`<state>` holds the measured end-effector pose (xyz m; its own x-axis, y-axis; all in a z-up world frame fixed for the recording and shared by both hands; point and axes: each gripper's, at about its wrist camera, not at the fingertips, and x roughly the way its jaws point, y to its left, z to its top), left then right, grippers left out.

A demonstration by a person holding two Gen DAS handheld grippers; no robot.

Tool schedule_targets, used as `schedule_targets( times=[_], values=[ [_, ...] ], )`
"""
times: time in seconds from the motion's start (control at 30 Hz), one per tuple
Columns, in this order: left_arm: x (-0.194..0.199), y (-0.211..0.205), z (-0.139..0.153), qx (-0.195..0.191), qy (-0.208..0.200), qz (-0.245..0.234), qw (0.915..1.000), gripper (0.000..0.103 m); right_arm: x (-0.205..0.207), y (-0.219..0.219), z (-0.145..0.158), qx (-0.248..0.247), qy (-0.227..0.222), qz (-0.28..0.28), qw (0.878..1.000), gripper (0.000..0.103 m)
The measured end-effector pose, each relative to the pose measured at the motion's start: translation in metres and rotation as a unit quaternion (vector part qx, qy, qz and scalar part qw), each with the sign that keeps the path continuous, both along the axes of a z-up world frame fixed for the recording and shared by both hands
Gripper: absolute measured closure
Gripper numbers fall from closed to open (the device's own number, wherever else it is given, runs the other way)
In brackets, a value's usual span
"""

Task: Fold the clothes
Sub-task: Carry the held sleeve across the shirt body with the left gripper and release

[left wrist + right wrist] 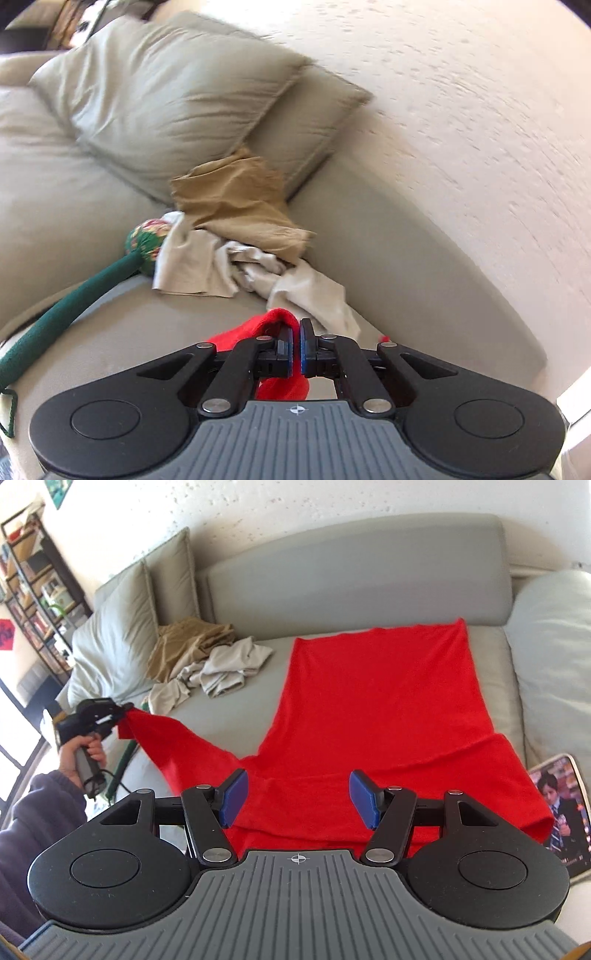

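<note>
Both grippers are in my feeds: my left gripper [127, 709] has its pads pinched together on the end of a sleeve of the red garment [376, 709], and my right gripper [297, 799] hangs with its blue pads [233, 797] spread wide apart above the near edge of the same garment, nothing between them and no contact that I can make out. Going left to right in the right wrist view, I see a dark metal shelf unit [33, 590] against the pale textured wall [295, 502], then a hand [86, 755] in a dark sleeve gripping the left tool's handle, with the pinched sleeve lifted off the seat and stretched back toward the body of the garment. Behind that, two grey-green cushions [147, 587] lean in the sofa corner, with a crumpled tan garment [188, 642] and a crumpled off-white garment [225, 668] heaped just in front of them. The red garment lies spread flat over the middle of the grey sofa seat [229, 723], reaching up to the backrest [351, 572]. On the right sits a pale blue-grey cushion [554, 657], and at the near right edge a tablet screen [561, 812] showing a picture. In the left wrist view, red cloth [273, 328] bunches at the closed fingertips, and a dark green padded stick [62, 314] with a floral head lies on the seat to the left of the clothes heap.
</note>
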<state>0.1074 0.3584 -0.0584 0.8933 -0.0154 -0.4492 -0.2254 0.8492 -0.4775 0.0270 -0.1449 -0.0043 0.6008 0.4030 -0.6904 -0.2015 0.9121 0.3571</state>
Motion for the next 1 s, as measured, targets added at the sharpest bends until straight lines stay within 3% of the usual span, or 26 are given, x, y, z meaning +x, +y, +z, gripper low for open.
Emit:
schedule_targets(
  times=[0.13,0.3,0.43,0.57,0.67,0.73,0.77,0.83,0.9,1.0],
  values=[
    [-0.039,-0.091,0.024,0.086,-0.001,-0.071,0.9938,0.1,-0.021,-0.041,-0.021,0.002,0.03,-0.052,0.998,0.039],
    [-0.082,-0.209,0.026,0.215,-0.001,-0.114,0.9699,0.1,-0.051,-0.077,-0.057,0.02,0.071,-0.081,0.994,0.039],
    [-0.086,-0.289,0.013,0.27,0.019,-0.12,0.9551,0.1,-0.068,-0.095,-0.08,0.046,0.093,-0.081,0.991,0.039],
    [-0.084,-0.364,0.003,0.348,0.004,-0.135,0.9277,0.1,-0.074,-0.115,-0.087,0.073,0.097,-0.089,0.989,0.039],
    [-0.082,-0.415,-0.017,0.381,0.013,-0.201,0.9023,0.099,-0.077,-0.128,-0.084,0.082,0.086,-0.1,0.988,0.039],
    [-0.078,-0.442,-0.04,0.405,0.061,-0.265,0.873,0.08,-0.079,-0.136,-0.083,0.086,0.082,-0.108,0.987,0.039],
    [-0.08,-0.453,-0.052,0.42,0.085,-0.296,0.8535,0.075,-0.079,-0.139,-0.084,0.089,0.082,-0.111,0.986,0.039],
    [-0.094,-0.463,-0.069,0.451,0.099,-0.331,0.8229,0.065,-0.08,-0.144,-0.086,0.096,0.088,-0.114,0.985,0.039],
    [-0.109,-0.464,-0.073,0.46,0.09,-0.351,0.8108,0.061,-0.08,-0.147,-0.088,0.099,0.092,-0.116,0.984,0.039],
    [-0.123,-0.454,-0.068,0.445,0.09,-0.36,0.8148,0.055,-0.079,-0.147,-0.091,0.102,0.097,-0.114,0.983,0.039]
  ],
)
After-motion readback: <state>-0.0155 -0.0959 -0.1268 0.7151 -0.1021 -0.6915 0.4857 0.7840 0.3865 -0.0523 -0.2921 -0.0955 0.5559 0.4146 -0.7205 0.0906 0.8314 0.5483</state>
